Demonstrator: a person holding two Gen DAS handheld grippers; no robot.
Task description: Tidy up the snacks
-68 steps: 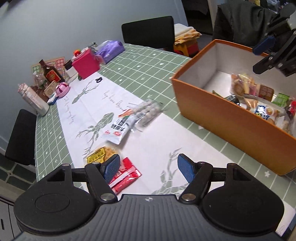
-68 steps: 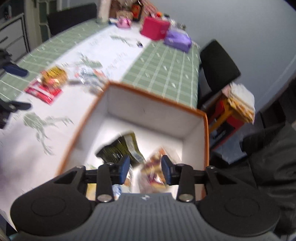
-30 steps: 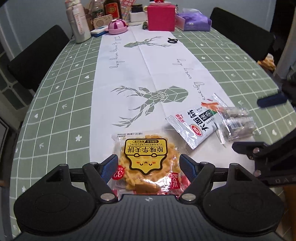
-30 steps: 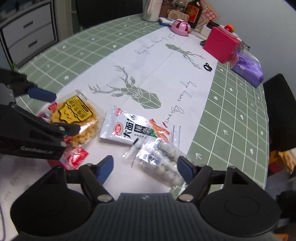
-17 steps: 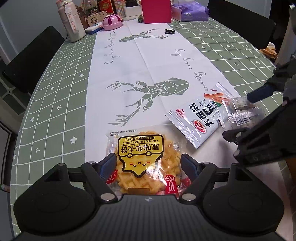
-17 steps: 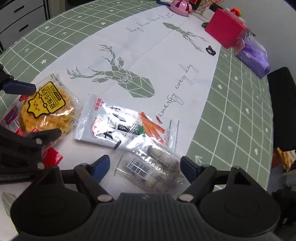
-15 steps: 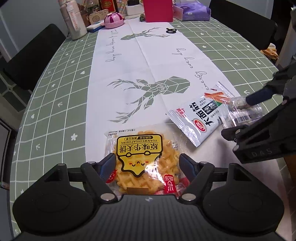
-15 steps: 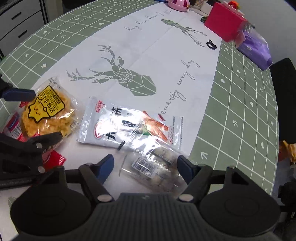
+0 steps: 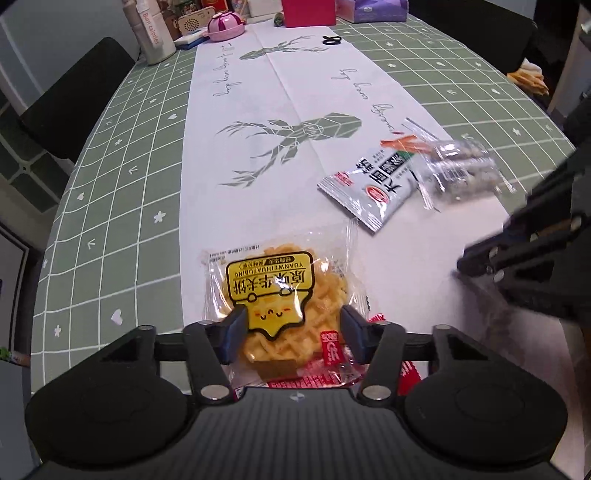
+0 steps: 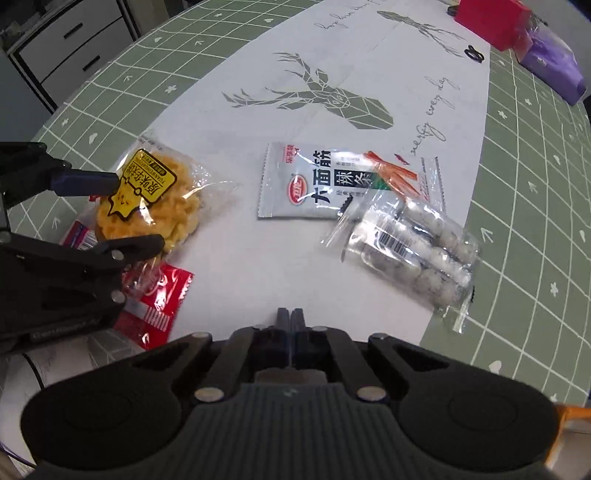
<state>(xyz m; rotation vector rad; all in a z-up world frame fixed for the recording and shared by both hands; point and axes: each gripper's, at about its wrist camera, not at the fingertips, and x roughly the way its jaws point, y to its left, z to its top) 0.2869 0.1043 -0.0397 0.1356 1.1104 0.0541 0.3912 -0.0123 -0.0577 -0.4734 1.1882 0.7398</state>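
Both jaws sets have pulled way in compared with a second ago, when they stood wide. On the left hand-held gripper (image 9: 290, 334) the jaws are closing with the yellow cracker pack (image 9: 280, 299) between them, blue pads (image 9: 236, 330) right against the wrapper on both sides, so it looks clamped on that pack. From the right wrist view you can see one pad lying over the pack's yellow label and the other finger under its near edge. That pack sits half on a red packet (image 10: 157, 301), which pokes out underneath toward the camera.

Right hand-held gripper (image 10: 290, 321) is fully together with nothing between the jaws, tips pointing down at bare white runner (image 10: 258, 266), a bit short of the snacks.

Further out on the worktop (image 9: 122, 155): a white noodle-snack sachet (image 10: 332, 182) lies flat on the runner, and a clear bag of round white sweets (image 10: 413, 247) overlaps its right corner, partly hanging over onto the green checked cloth. Cracker pack and sachet are apart, with bare runner between them.

Way at the far end there's a pink box (image 9: 308, 13), a purple pouch (image 10: 554, 64), a white bottle (image 9: 149, 31) and a pink lidded bowl (image 9: 226, 26). Black chair (image 9: 77, 99) off the left side.
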